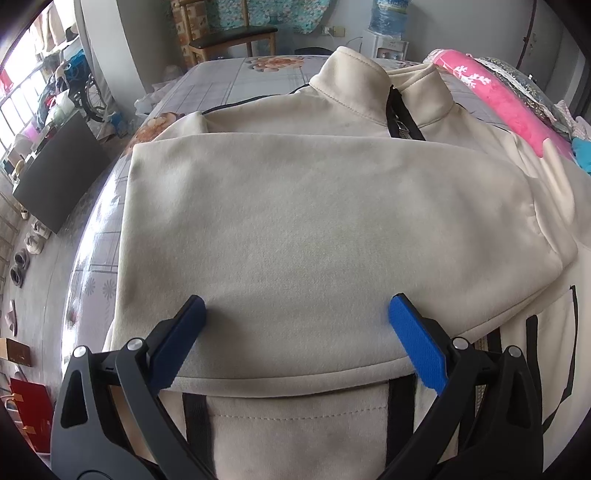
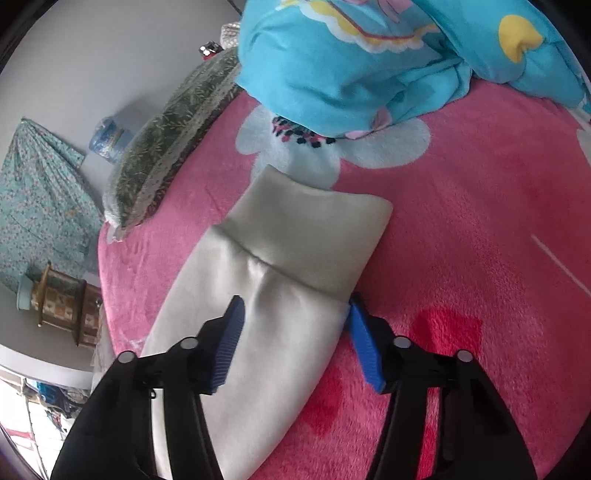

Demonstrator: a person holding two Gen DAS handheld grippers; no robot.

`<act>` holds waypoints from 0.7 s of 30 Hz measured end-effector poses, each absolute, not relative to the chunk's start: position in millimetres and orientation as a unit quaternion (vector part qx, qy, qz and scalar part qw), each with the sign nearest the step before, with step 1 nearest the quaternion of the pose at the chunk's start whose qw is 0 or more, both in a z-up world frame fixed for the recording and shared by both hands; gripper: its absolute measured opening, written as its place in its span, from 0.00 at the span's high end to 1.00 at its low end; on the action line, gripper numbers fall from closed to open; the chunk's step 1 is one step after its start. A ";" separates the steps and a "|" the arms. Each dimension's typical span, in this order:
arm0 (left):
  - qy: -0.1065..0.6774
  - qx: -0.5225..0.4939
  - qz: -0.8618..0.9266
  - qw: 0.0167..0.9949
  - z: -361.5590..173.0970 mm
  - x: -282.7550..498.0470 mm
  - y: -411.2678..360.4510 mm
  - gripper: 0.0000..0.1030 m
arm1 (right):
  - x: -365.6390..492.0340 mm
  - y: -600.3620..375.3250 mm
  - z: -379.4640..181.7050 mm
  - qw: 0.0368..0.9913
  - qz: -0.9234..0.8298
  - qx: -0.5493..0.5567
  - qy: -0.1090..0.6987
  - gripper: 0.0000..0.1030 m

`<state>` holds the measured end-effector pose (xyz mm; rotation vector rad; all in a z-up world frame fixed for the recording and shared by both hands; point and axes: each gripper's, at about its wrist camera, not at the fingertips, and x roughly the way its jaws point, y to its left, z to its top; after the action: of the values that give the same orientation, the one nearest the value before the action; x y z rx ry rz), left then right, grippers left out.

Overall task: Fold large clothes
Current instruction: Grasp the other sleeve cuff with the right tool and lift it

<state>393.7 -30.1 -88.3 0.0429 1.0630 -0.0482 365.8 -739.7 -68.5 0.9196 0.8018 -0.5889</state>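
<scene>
The cream zip-up jacket [image 1: 295, 221] lies spread on a bed, collar [image 1: 369, 88] away from the left wrist camera, with one sleeve folded flat across its chest. The left gripper [image 1: 297, 312] hangs over that folded sleeve near the hem, its two blue-padded fingers spread wide and pinching nothing. The jacket's other sleeve [image 2: 258, 332] stretches out over a pink fleece blanket [image 2: 461, 221], cuff [image 2: 314, 229] farthest from the camera. The right gripper [image 2: 295, 306] straddles this sleeve just below the cuff, fingers apart, one on each side of the fabric. Under the jacket is a grey floral bedsheet [image 1: 229, 81]. One blue cartoon quilt [image 2: 369, 55] is heaped on the blanket beyond the cuff, and one green patterned pillow [image 2: 170, 140] sits at its edge. Beyond the bed stand one wooden chair [image 1: 229, 37] and one water dispenser [image 1: 386, 33]; several shoes [image 1: 26, 254] line the floor.
</scene>
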 end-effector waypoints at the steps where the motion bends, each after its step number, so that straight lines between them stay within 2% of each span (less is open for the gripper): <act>1: 0.507 0.020 -0.022 0.861 -88.2 393.8 -29.7 0.06 | 365.6 -740.9 -69.4 0.779 -0.273 0.427 0.369 0.53; 5: 0.508 0.019 -0.020 0.861 -87.9 394.2 -30.2 0.06 | 366.4 -742.7 -69.2 0.780 -0.281 0.424 0.365 0.60; 7: 0.508 0.018 -0.019 0.861 -87.9 394.2 -30.3 0.06 | 365.9 -740.6 -65.7 0.783 -0.286 0.415 0.365 0.67; 9: 0.508 0.018 -0.019 0.861 -87.9 394.7 -30.3 0.06 | 364.0 -736.9 -57.8 0.791 -0.284 0.408 0.357 0.83; 11: 0.508 0.017 -0.018 0.861 -88.0 395.0 -30.5 0.06 | 363.3 -733.2 -47.4 0.800 -0.282 0.400 0.348 0.87; 21: 0.508 0.018 -0.018 0.861 -87.6 395.5 -31.0 0.06 | 356.9 -667.7 43.1 0.872 -0.236 0.320 0.285 0.89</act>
<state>395.5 -31.0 -87.6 0.0368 1.0660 -0.0376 356.9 -667.7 43.1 0.6689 0.5958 -0.4943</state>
